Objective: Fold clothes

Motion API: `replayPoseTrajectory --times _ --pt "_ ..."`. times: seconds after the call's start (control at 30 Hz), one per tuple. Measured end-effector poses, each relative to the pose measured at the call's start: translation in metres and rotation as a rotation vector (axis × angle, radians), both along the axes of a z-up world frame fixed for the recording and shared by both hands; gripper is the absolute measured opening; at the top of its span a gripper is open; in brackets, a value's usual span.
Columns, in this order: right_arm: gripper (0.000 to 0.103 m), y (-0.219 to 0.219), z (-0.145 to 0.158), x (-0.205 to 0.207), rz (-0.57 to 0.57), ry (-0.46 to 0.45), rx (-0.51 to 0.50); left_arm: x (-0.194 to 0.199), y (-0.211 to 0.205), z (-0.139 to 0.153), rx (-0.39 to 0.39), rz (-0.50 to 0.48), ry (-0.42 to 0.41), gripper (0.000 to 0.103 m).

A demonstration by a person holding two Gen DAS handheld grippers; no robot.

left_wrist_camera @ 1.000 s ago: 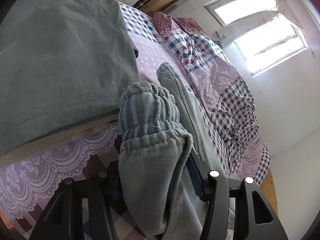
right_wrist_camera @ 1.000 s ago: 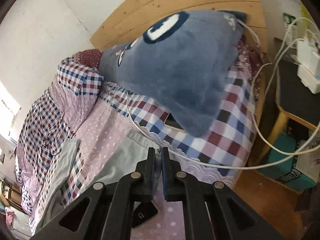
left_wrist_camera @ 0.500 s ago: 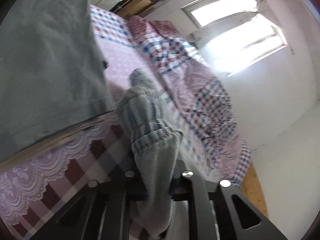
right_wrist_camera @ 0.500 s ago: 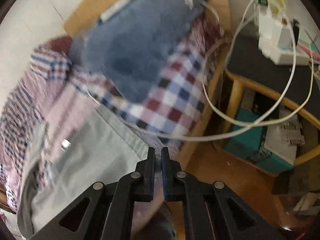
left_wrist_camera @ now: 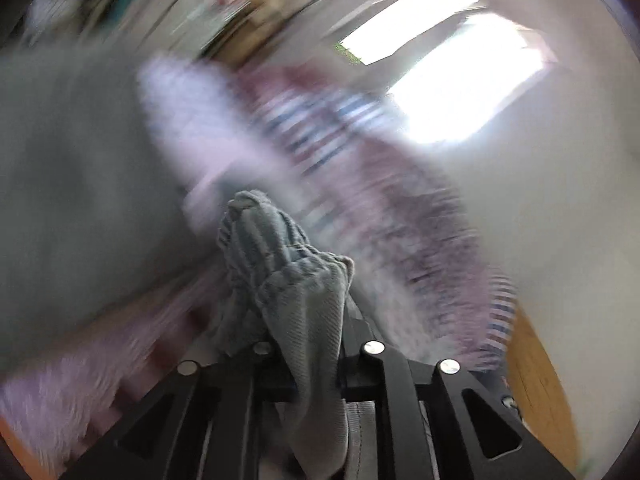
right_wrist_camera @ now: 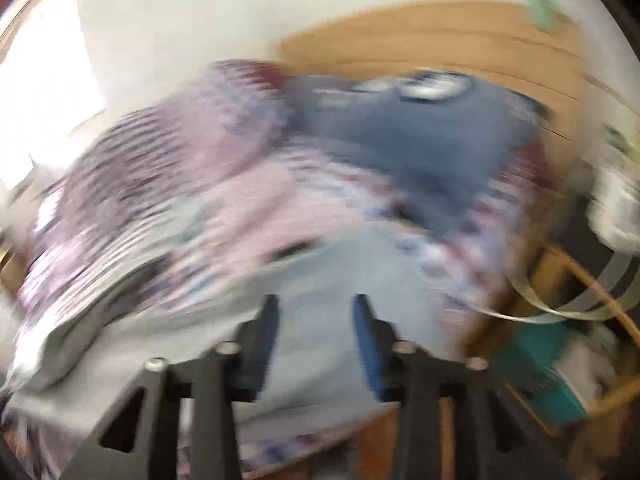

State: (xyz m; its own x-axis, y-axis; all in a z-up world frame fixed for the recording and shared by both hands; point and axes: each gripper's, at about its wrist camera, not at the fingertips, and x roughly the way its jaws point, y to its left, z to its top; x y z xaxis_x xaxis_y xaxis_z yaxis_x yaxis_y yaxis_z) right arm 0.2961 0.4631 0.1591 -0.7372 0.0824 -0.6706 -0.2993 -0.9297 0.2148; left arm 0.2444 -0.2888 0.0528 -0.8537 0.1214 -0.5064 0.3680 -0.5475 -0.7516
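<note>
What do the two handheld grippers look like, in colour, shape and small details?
Both the left gripper and the right gripper are black, with angular arms pierced by triangular cut-outs and fastened with round silver screws. Blue pads line the inner faces of the right fingers. No cables, markings or sleeves are visible.

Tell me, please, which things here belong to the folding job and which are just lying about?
Job: garment clamped in the left gripper; pale garment under the opening, empty right gripper.
Lying about: blue cushion, checked quilt, cables, teal box.
</note>
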Motion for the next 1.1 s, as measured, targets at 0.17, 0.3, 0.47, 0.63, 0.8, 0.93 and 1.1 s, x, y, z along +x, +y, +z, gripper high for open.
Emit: replayPoseTrajectory --times 0.17,0.3,0.47,0.63,0.8,0.93,1.1 --pt "0.047 -0.139 -0.048 -0.046 0.516 -0.123 0.11 0.003 0.0 -0.015 0.028 0.004 -0.056 0.049" --pt "0.047 -0.181 -0.075 -0.081 0.638 -0.181 0.21 0.003 0.012 -0.013 -0.041 -0.015 -0.094 0.068" --pt "0.047 -0.178 -0.081 -0.14 0.689 -0.191 0.194 -0.001 0.013 -0.018 -0.04 -0.005 -0.108 0.072" --pt "0.047 -0.19 -0.09 -0.209 0.821 -0.263 0.196 -0.009 0.019 -0.015 -0.087 -0.004 -0.099 0.067" --pt "0.047 -0.228 -0.106 -0.255 0.979 -0.333 0.188 -0.03 0.024 -0.007 -0.161 -0.019 -0.098 0.058" --pt "0.043 -0.253 -0.13 -0.279 1.066 -0.435 0.256 -0.036 0.025 -0.007 -0.173 -0.019 -0.102 0.058" --pt "0.002 -0.27 -0.126 -0.28 1.137 -0.403 0.354 -0.04 0.025 -0.005 -0.193 -0.031 -0.096 0.058"
